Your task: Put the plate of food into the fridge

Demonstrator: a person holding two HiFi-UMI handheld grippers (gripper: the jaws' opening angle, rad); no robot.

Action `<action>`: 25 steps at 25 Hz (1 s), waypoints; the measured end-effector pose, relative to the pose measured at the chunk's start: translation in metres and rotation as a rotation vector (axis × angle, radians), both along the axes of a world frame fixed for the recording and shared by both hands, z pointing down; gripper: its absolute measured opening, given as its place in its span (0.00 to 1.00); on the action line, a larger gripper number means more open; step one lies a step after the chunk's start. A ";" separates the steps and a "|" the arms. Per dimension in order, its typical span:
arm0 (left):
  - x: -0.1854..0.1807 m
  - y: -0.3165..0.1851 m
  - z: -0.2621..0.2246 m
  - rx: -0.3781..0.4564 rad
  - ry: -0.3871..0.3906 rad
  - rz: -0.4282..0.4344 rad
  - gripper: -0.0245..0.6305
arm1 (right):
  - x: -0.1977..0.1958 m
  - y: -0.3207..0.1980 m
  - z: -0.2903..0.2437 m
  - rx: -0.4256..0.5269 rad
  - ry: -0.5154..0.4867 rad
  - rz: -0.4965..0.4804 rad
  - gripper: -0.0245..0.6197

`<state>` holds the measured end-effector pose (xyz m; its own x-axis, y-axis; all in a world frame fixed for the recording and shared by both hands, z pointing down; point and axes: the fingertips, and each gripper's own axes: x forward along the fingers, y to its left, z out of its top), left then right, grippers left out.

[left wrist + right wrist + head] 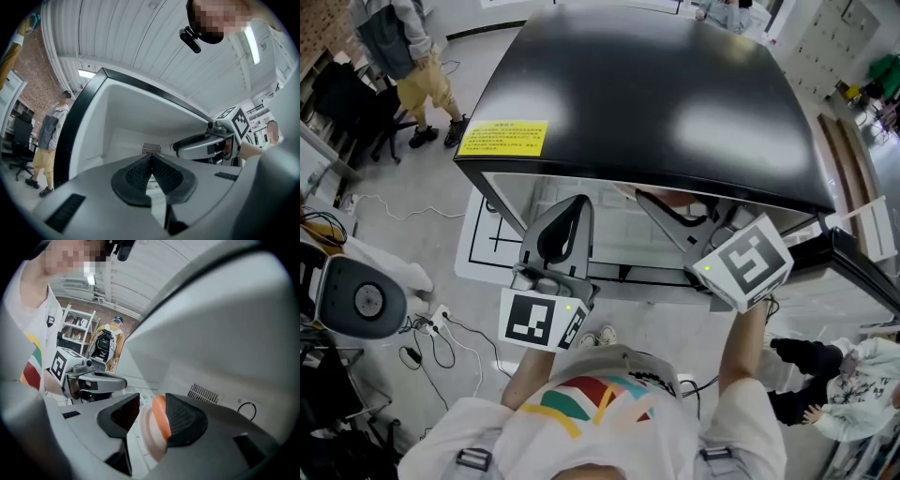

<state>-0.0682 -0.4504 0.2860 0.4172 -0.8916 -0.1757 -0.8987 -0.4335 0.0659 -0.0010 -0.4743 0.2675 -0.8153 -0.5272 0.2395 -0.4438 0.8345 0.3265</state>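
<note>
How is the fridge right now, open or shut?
Open. The fridge shows its white inside, with the back vent in plain view.

The black top of the fridge (656,94) hides its inside from the head view, its yellow label (502,137) is too small to read, and the plate (153,430), seemingly inside, is blurred.

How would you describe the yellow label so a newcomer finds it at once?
Start at the fridge, whose wide black top fills the head view. Near that top's left front corner lies a rectangular yellow label with dark print. It is the only coloured patch on the black surface.
</note>
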 end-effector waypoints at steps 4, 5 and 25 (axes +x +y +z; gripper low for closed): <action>-0.001 0.001 -0.002 0.007 -0.002 -0.004 0.05 | 0.001 0.002 0.001 0.030 0.025 0.009 0.27; -0.001 0.002 -0.002 0.008 -0.003 -0.003 0.05 | 0.001 0.002 0.001 0.037 0.026 0.015 0.27; 0.007 0.030 -0.023 0.062 -0.022 0.030 0.05 | 0.029 0.058 -0.030 0.168 -0.225 0.134 0.27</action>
